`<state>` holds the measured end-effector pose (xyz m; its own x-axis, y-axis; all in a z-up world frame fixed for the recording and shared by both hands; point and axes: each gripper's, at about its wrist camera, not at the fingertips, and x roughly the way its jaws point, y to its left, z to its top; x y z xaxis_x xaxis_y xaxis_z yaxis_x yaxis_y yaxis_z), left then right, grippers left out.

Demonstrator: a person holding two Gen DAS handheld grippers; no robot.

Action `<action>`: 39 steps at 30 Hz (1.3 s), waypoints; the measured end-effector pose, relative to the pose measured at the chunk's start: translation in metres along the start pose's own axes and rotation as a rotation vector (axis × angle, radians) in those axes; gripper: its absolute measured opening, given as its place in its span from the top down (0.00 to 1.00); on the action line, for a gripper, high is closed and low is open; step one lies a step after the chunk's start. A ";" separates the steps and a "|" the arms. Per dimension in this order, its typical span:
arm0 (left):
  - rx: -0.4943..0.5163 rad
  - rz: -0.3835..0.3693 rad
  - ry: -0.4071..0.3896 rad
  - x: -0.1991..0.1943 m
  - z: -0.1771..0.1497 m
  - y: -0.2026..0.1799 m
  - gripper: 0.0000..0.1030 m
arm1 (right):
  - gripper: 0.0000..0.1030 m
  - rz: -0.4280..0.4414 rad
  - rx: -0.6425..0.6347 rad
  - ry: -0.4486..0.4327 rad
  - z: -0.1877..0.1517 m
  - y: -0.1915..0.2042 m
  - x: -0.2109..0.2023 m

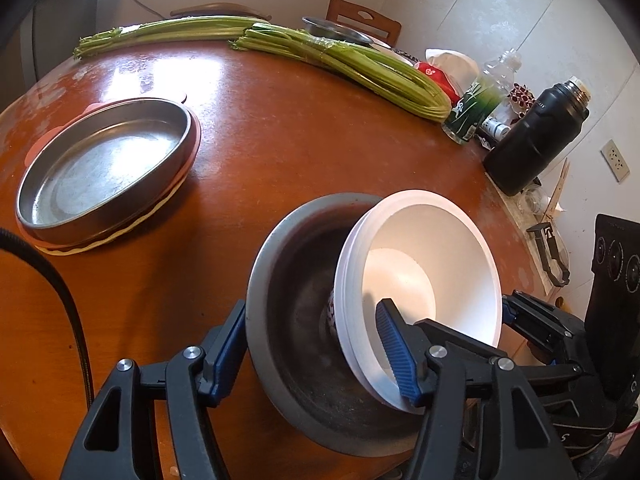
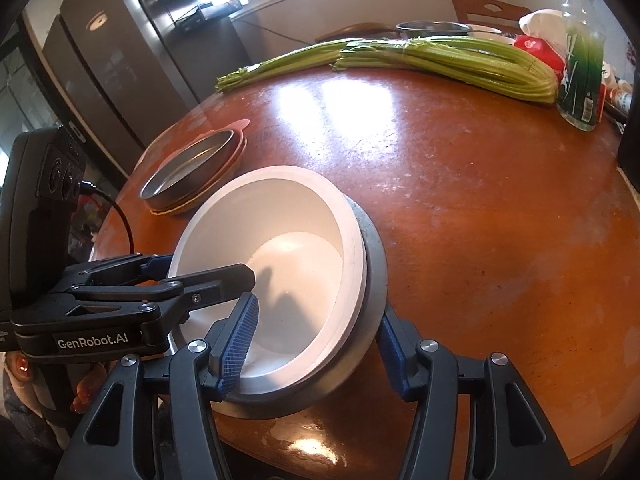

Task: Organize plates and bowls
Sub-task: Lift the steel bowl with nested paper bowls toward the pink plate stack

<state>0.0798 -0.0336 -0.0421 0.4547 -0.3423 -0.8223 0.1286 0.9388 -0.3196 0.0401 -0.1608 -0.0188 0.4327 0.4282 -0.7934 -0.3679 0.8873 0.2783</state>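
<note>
Bowls: glossy white bowl (image 1: 400, 264) tilted in round steel bowl (image 1: 292, 280) | left gripper (image 1: 312, 312), right gripper (image 2: 320, 310) straddle rims, clamping unclear

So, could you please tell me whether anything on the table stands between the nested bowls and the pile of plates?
Nothing visible does. Only table surface shows between the nested bowls and the pile of plates. The celery lies farther back, off that path.
</note>
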 end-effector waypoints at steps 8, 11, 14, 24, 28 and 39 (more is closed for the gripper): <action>-0.009 0.019 -0.008 -0.002 -0.001 0.006 0.42 | 0.41 0.024 -0.006 -0.007 0.003 0.008 0.003; -0.018 0.019 -0.016 -0.005 -0.001 0.009 0.42 | 0.41 0.028 -0.013 -0.006 0.006 0.012 0.004; -0.023 0.022 -0.036 -0.012 0.001 0.012 0.42 | 0.41 0.037 -0.020 -0.010 0.012 0.018 0.004; -0.068 0.039 -0.099 -0.036 0.009 0.036 0.42 | 0.41 0.064 -0.067 -0.010 0.031 0.044 0.011; -0.082 0.043 -0.135 -0.049 0.013 0.045 0.42 | 0.41 0.070 -0.098 -0.025 0.044 0.059 0.012; -0.109 0.066 -0.226 -0.086 0.032 0.079 0.42 | 0.41 0.094 -0.169 -0.059 0.080 0.101 0.020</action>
<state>0.0792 0.0711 0.0180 0.6462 -0.2510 -0.7207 0.0015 0.9448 -0.3276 0.0769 -0.0485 0.0365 0.4354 0.5215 -0.7338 -0.5396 0.8037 0.2510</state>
